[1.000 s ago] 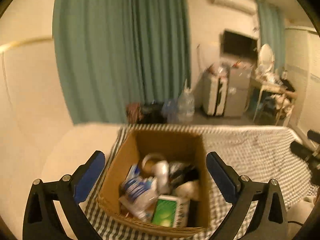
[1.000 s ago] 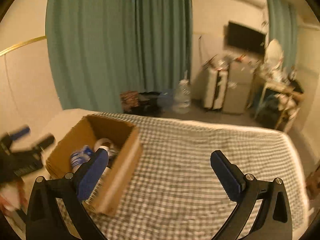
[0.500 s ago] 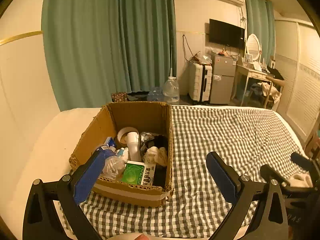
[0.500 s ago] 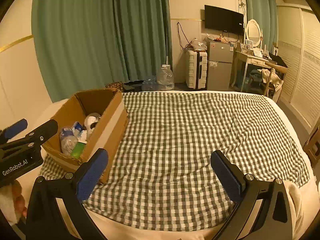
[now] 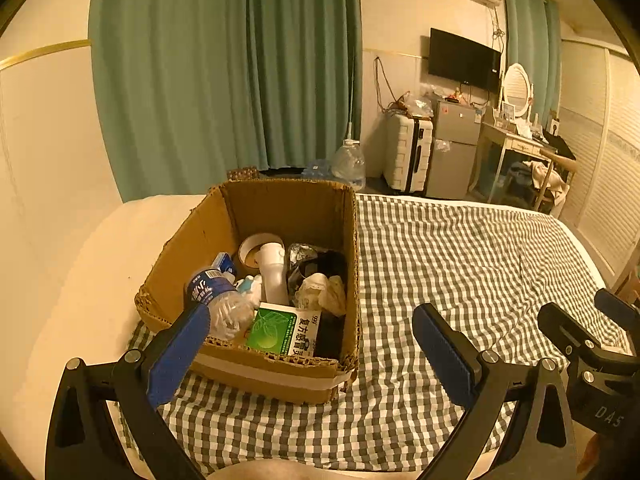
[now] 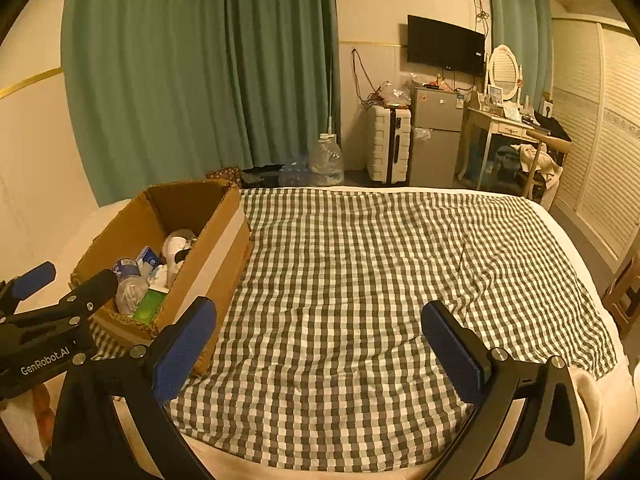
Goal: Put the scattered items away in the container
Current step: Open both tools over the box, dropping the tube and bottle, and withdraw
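A brown cardboard box [image 5: 288,204] [image 6: 224,240] stands on the left part of a checked bedspread [image 5: 460,260] [image 6: 360,280]. Inside lie a plastic water bottle [image 5: 218,300] [image 6: 130,286], a green medicine box [image 5: 280,330] [image 6: 148,306], a white tube [image 5: 274,270], a tape roll [image 5: 252,246] and crumpled tissue [image 5: 322,292]. My left gripper [image 5: 310,346] hangs open just before the box's near wall, holding nothing. My right gripper [image 6: 318,340] is open over bare bedspread, right of the box. Each gripper shows at the edge of the other's view.
Green curtains [image 6: 200,72] hang behind the bed. Beyond the far edge stand a large water jug [image 6: 328,160], a white suitcase [image 6: 388,144], a small fridge [image 6: 436,136] and a cluttered desk [image 6: 512,136]. A wall runs along the left.
Both grippers have pulled back from the box toward the near side of the bed; the box now looks smaller and farther. Both stayed open.
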The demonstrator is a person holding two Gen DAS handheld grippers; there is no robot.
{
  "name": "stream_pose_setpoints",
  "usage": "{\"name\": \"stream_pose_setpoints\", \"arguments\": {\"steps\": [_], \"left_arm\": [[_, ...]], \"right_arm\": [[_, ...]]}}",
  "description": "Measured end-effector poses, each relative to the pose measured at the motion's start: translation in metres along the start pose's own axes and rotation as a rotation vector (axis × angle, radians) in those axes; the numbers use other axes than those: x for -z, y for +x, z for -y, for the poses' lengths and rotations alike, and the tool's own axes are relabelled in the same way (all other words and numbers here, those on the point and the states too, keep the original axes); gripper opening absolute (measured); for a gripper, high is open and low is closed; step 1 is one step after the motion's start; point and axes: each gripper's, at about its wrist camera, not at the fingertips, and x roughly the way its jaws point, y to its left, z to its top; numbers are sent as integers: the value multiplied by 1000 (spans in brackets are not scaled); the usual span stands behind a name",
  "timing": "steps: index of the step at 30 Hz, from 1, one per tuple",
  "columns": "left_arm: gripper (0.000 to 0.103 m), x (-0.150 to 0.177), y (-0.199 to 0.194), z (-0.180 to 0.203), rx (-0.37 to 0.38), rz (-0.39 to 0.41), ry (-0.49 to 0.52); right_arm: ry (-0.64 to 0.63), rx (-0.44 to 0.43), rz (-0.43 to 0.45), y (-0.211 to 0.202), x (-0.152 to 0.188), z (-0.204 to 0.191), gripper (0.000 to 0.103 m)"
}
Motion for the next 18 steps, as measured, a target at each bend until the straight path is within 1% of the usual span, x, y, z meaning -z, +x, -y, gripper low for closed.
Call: {"name": "stream_pose_setpoints", "arguments": {"steps": [7, 12, 14, 16, 18], "left_arm": [[103, 2, 1, 3, 10, -14, 4], [103, 4, 4, 3, 36, -29, -1], [103, 6, 1, 3, 34, -13, -15], [103, 7, -4, 1, -5, 19, -33], [103, 6, -6, 4, 3, 21, -20]], "right_arm": [[-8, -16, 6, 1, 1, -5, 102], [3, -21, 1, 1, 1, -5, 102], [7, -18, -1, 2, 2, -5, 102], [9, -17, -3, 2, 2, -3, 102], [20, -14, 2, 1, 2, -2, 102]]}}
